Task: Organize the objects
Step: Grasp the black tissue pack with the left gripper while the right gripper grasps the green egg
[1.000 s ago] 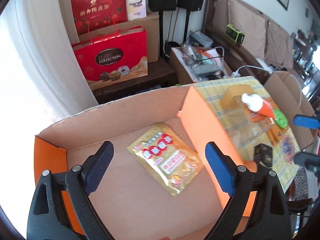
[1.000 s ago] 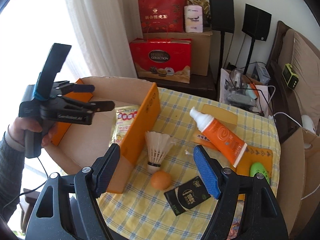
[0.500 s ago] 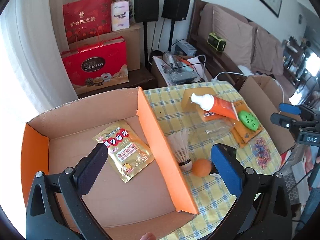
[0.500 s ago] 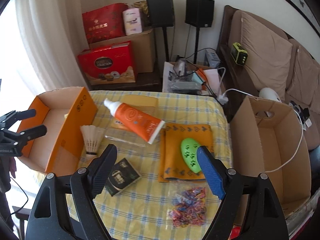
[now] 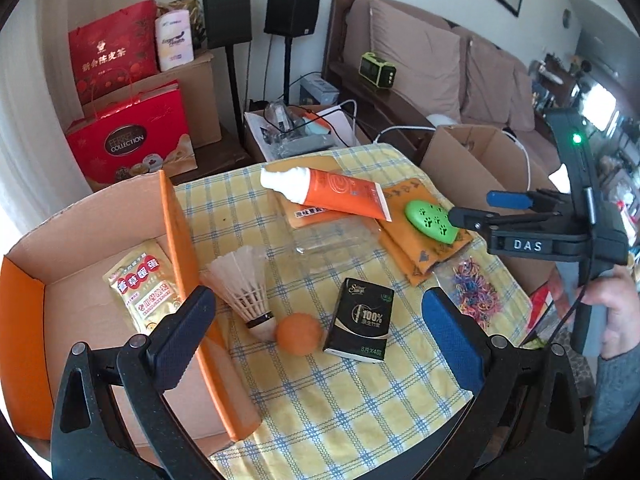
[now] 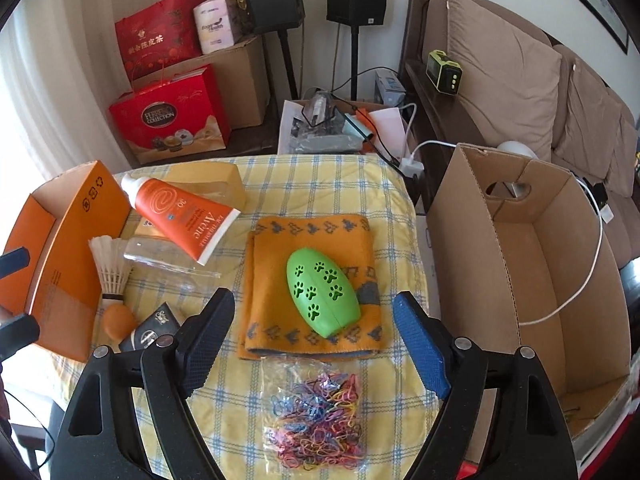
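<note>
On the yellow checked table, my left gripper (image 5: 320, 328) is open and empty above a white shuttlecock (image 5: 244, 284), an orange ball (image 5: 299, 334) and a black tissue pack (image 5: 360, 320). An orange box (image 5: 176, 216) at the left holds a gold sachet (image 5: 142, 284). My right gripper (image 6: 314, 336) is open and empty above a green egg-shaped toy (image 6: 322, 298) lying on an orange towel (image 6: 272, 248). It also shows in the left wrist view (image 5: 480, 206), beside the toy (image 5: 430, 220). An orange cream tube (image 6: 180, 216) lies at the back.
A bag of coloured rubber bands (image 6: 316, 420) lies at the table's front edge. A clear plastic bag (image 6: 168, 256) lies under the tube. An open brown carton (image 6: 520, 280) stands right of the table. Red gift bags (image 6: 168, 112), speakers and a sofa stand behind.
My left gripper swung right from over the orange box to over the table's middle. My right gripper swung right from the shuttlecock to over the green toy. Both stayed open.
</note>
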`<state>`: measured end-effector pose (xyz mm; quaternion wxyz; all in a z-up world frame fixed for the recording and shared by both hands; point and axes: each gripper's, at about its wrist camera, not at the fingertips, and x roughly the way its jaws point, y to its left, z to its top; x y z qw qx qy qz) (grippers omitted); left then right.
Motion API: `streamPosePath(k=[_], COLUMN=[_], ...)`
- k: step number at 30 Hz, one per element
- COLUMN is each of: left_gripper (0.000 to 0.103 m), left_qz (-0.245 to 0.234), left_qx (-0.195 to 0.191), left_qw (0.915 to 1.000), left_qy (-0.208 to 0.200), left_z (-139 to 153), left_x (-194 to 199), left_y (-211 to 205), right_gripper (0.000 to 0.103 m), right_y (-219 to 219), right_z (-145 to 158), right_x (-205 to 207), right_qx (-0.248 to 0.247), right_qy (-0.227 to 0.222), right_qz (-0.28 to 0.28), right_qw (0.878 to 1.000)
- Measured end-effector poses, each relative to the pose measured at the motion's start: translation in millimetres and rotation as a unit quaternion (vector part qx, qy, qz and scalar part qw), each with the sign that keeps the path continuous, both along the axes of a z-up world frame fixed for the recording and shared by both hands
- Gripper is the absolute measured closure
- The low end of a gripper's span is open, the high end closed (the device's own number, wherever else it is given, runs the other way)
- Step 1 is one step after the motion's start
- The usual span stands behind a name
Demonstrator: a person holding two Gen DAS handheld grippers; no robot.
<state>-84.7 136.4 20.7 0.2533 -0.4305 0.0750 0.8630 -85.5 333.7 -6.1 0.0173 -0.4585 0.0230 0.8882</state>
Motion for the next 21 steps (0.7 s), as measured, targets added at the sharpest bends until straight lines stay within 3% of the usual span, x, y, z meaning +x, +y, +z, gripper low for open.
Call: streamPosePath(k=[9,19,21], left_gripper=[0.000,0.001,0.006], left_qz=[-0.045,-0.050,-0.056], left_qx=[-0.054,-0.086,-0.090], left_qw=[0.9975,0.9949,0.9940], left_qy=[0.007,-0.021,-0.028], left_z=[-34,-70,-75], left_x=[12,-2,-4], left_y=[54,78,79], right_gripper=[0.036,0.038,0.040], right_y=[0,-2,-3], right_z=[-22,-47,-50], right_x=[-21,-41,-42], right_qx=[0.001,0.019,0.021], right_qy=[-0.023,-0.059,-0.059], right_qz=[0.039,0.064,0.067], right_qw=[0.999,0.996,0.996])
